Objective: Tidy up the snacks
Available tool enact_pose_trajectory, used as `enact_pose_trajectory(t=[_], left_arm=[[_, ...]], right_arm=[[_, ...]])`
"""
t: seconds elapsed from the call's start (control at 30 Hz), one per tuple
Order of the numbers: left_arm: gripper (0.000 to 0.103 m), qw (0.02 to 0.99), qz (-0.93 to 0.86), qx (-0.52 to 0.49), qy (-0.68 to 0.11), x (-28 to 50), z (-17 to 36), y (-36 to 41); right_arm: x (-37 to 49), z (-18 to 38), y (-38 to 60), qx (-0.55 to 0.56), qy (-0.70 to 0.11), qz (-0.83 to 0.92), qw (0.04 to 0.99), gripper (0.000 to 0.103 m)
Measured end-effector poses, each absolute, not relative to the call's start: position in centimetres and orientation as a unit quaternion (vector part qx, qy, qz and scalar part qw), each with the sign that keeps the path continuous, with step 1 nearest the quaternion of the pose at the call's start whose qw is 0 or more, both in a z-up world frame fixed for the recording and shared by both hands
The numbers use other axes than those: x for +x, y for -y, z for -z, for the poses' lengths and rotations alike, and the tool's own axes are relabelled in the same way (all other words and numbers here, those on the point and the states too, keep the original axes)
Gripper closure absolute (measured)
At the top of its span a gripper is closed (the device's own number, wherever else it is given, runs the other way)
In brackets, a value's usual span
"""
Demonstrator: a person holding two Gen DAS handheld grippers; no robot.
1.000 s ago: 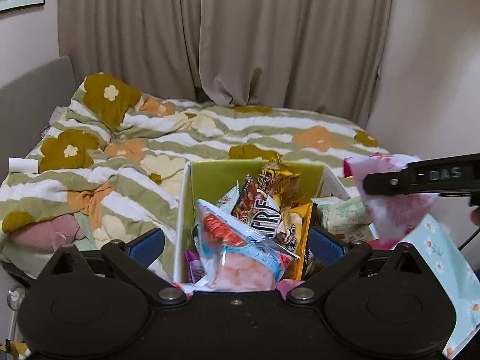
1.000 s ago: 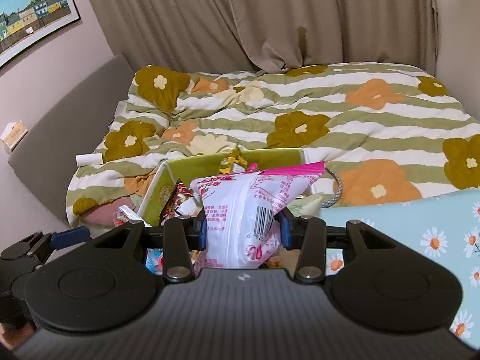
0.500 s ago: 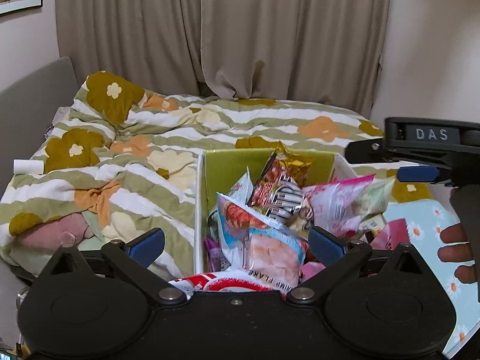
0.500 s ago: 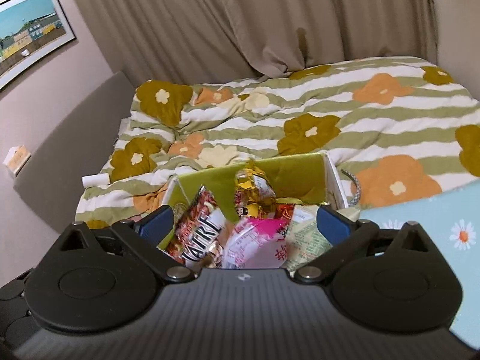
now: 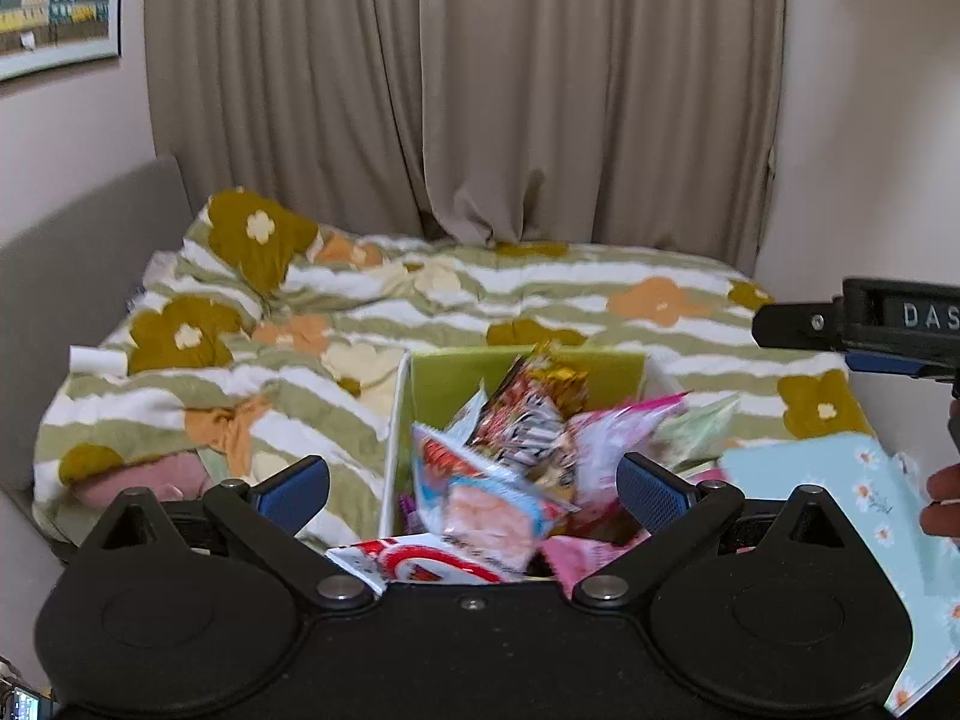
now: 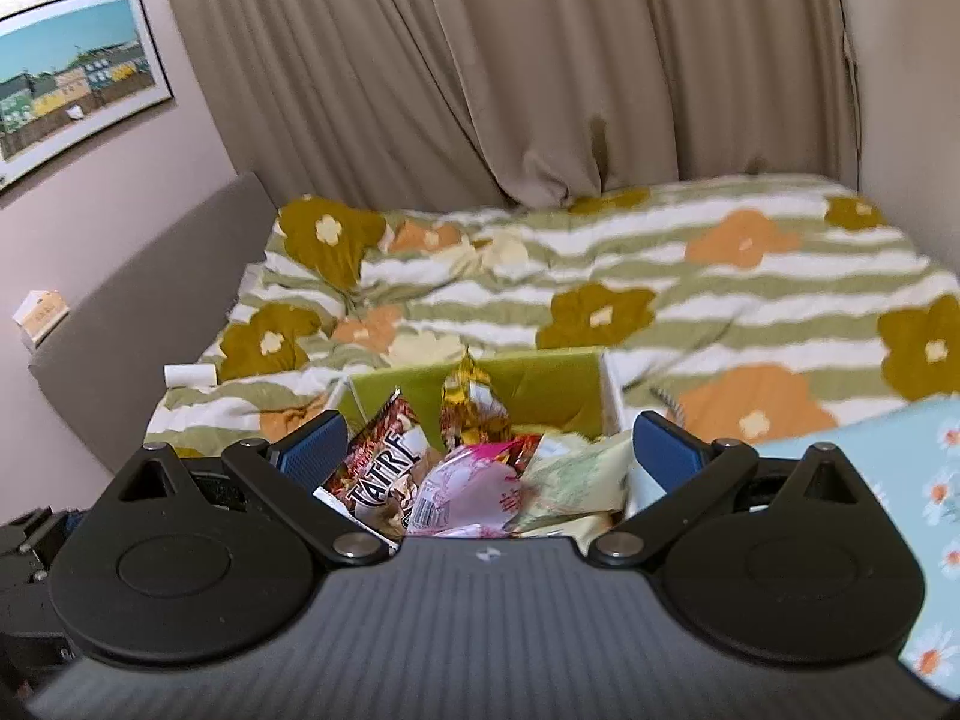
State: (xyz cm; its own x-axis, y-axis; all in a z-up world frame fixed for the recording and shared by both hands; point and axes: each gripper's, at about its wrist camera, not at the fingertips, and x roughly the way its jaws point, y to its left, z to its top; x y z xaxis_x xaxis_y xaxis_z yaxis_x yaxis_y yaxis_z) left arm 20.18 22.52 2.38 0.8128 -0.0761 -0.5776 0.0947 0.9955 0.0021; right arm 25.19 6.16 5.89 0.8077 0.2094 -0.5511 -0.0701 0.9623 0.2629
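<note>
Both grippers, left (image 5: 473, 489) & right (image 6: 487, 450), spread wide, nothing held. Snack packets heaped in green box (image 6: 540, 378) on bed; pink packet (image 6: 465, 495) lies on top. Risk: pile overfull, slick bags tilted, top ones may slide out over rim.

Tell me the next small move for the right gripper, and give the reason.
Probably draw the right gripper back and look for another loose snack. Its jaws stand wide open with nothing between them, and the pink snack bag already lies in the green box among the other packets.
</note>
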Motion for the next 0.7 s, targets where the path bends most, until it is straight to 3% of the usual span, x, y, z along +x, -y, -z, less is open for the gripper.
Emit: enact_pose_trajectory(t=[0.27,0.7], left_arm=[[0.000,0.966,0.040,0.017,-0.256,13.6,-5.9,-18.6],[0.000,0.964,0.047,0.037,-0.259,7.1,-4.7,-13.1]], right_arm=[[17.7,-9.5,-1.9,0.064,-0.285,-0.044,0.955,0.000],[8.1,-7.2,3.4,0.033,-0.339,0.019,0.940,0.000]])
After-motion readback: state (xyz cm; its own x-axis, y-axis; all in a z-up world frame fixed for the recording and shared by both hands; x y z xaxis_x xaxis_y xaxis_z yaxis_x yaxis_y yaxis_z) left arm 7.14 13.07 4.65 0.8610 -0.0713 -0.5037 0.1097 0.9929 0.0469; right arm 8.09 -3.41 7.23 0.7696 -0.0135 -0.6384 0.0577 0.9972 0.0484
